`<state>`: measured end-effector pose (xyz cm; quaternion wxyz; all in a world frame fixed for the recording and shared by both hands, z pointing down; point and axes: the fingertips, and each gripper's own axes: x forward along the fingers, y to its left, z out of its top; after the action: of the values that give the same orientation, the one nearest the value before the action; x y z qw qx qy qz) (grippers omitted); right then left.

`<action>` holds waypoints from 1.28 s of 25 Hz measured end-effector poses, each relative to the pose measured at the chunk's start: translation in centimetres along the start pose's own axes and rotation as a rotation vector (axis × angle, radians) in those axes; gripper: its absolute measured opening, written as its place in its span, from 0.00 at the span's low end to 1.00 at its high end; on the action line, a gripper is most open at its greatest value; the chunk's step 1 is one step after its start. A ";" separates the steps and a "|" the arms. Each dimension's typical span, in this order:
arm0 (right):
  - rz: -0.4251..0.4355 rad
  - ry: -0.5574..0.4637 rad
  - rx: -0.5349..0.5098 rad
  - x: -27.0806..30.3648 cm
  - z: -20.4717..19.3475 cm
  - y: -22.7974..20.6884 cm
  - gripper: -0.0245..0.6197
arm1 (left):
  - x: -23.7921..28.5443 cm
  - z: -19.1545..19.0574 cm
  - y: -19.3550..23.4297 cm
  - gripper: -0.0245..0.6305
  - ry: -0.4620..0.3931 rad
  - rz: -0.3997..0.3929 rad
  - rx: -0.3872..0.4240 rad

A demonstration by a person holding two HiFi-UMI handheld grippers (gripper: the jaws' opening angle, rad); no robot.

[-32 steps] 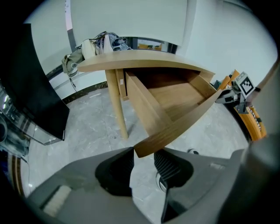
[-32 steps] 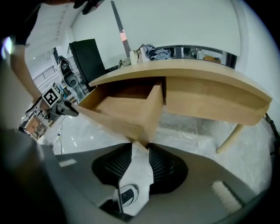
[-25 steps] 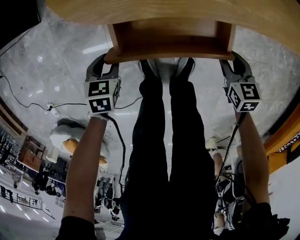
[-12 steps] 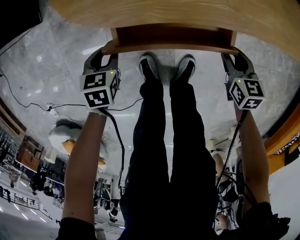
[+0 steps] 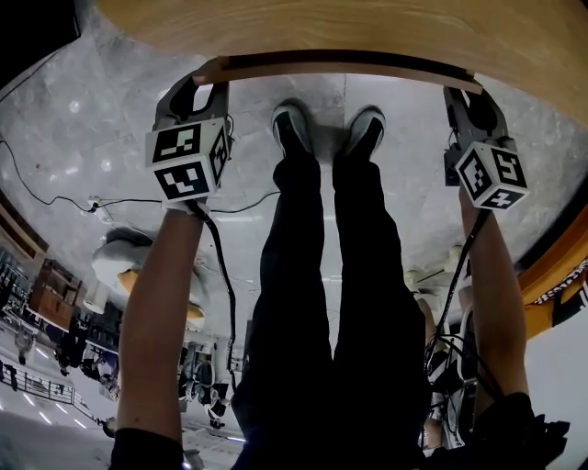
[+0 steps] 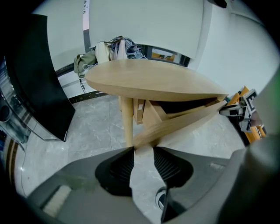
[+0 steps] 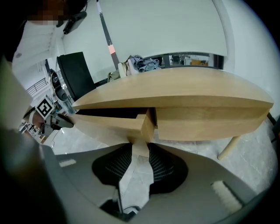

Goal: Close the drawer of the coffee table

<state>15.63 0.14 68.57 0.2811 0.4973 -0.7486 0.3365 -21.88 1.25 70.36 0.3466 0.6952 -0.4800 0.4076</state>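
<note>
Fingers of the left gripper clamp the left end of the drawer front, and the right gripper pinches the other end the same way — board between ribbed pads. From the head view the drawer sits almost home under the coffee table top, only its front strip showing. Its inside is a dark slit — nothing readable there. One table leg stands just beyond the left corner; the person's shoes stand between the grippers.
</note>
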 end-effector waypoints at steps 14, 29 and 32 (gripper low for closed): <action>-0.033 -0.113 0.040 1.0 2.6 -1.1 0.23 | 0.5 2.4 0.3 0.27 -0.051 0.032 -0.022; -0.002 -0.239 0.196 1.6 4.1 -1.4 0.23 | 0.9 4.3 1.3 0.27 -0.059 0.040 -0.001; -0.001 -0.218 0.192 1.8 4.0 -1.5 0.23 | 1.2 4.2 1.3 0.27 -0.054 0.032 0.003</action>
<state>16.05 -4.38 67.83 0.1494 0.5559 -0.7388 0.3505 -21.92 -3.27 69.75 0.3259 0.6988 -0.4995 0.3949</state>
